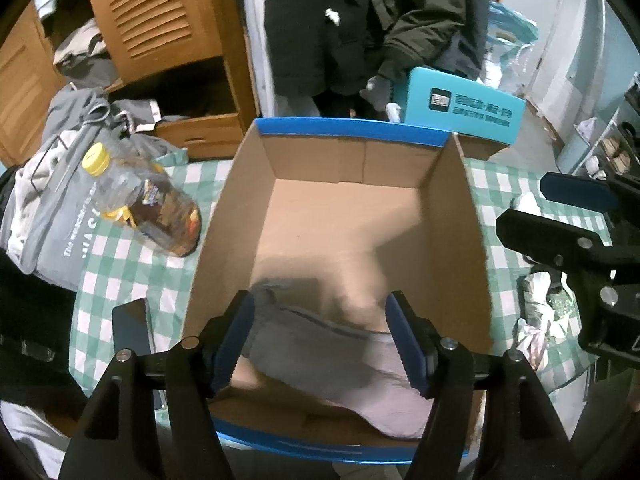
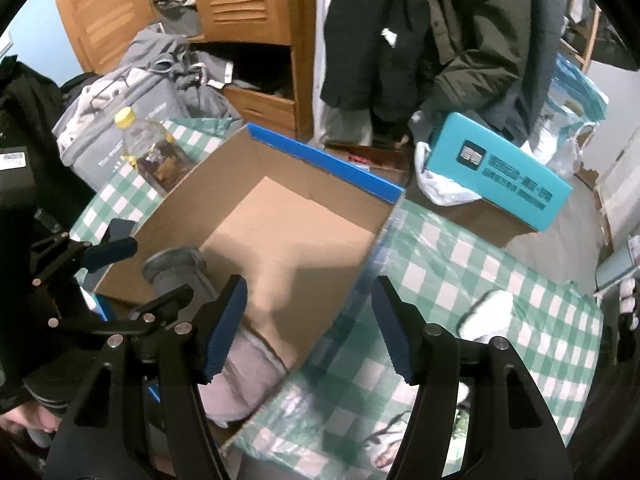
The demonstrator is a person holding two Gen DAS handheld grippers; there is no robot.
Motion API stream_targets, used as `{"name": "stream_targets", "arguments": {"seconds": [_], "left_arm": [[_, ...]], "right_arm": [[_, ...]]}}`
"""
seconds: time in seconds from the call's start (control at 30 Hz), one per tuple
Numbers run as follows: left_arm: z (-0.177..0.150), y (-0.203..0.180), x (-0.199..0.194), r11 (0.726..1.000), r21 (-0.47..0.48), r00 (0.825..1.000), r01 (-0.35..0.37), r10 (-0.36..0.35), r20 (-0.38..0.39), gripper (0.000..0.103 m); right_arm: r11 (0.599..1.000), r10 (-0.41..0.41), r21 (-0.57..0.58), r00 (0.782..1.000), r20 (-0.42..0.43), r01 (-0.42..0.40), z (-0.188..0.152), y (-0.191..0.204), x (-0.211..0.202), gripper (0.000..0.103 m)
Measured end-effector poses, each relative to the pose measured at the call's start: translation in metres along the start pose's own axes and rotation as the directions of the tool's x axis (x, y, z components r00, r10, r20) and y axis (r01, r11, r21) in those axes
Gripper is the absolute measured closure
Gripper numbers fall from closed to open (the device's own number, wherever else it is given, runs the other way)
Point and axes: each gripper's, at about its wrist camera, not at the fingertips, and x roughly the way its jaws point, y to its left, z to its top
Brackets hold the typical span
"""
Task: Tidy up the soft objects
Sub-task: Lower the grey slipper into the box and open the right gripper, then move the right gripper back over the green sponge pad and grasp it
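A grey sock (image 1: 320,352) is being seen lying inside the open cardboard box (image 1: 360,220), at its near end, draped partly over the near wall; the left gripper (image 1: 320,344) is being held just above it with jaws spread wide and nothing pinched between the pads, so the sock is judged to be already deposited and the drop-off step is being finished; the right gripper (image 2: 308,328) is being held over the box's right wall and the checked tablecloth (image 2: 500,280), jaws likewise apart and empty; a white soft item (image 2: 488,312), likely another sock or cloth, is being seen lying on the cloth to the right of the box, apart from it; a second crumpled item (image 1: 536,320) is being glimpsed at the table's right edge in the left view, too unclear to name; the next move is being judged as a reach by the right gripper to the white item, a pinch on its bulk, then a carry over the box wall; a bottle (image 1: 152,208) and a phone (image 1: 132,332) left of the box are being left alone as not soft
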Motion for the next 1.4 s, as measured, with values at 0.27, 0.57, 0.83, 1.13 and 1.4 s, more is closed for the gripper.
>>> {"name": "stream_targets", "arguments": {"seconds": [0.27,0.57,0.83,1.13,1.4], "left_arm": [[0.005,-0.027,-0.007,0.999,0.039,0.999,0.029,-0.029,0.017,0.033],[0.006,-0.068,-0.011,0.993,0.112,0.999,0.044,-0.047,0.025,0.028],[0.007,-0.108,-0.015,0.981,0.18,0.997,0.067,-0.072,0.023,0.027],[0.006,-0.151,-0.015,0.963,0.258,0.996,0.083,-0.091,0.017,0.023],[-0.004,-0.192,-0.007,0.936,0.339,0.996,0.093,-0.094,-0.014,0.022]], "right_arm": [[0.998,-0.023,0.058,1.0,-0.003,0.023,-0.016,-0.035,-0.01,0.039],[0.992,-0.054,0.118,0.999,-0.001,0.054,-0.038,-0.074,-0.024,0.039],[0.979,-0.082,0.185,0.996,-0.021,0.085,-0.065,-0.114,-0.031,0.039],[0.962,-0.1,0.252,0.994,-0.033,0.105,-0.096,-0.154,-0.039,0.039],[0.94,-0.113,0.317,0.992,-0.049,0.123,-0.12,-0.189,-0.043,0.039]]}}
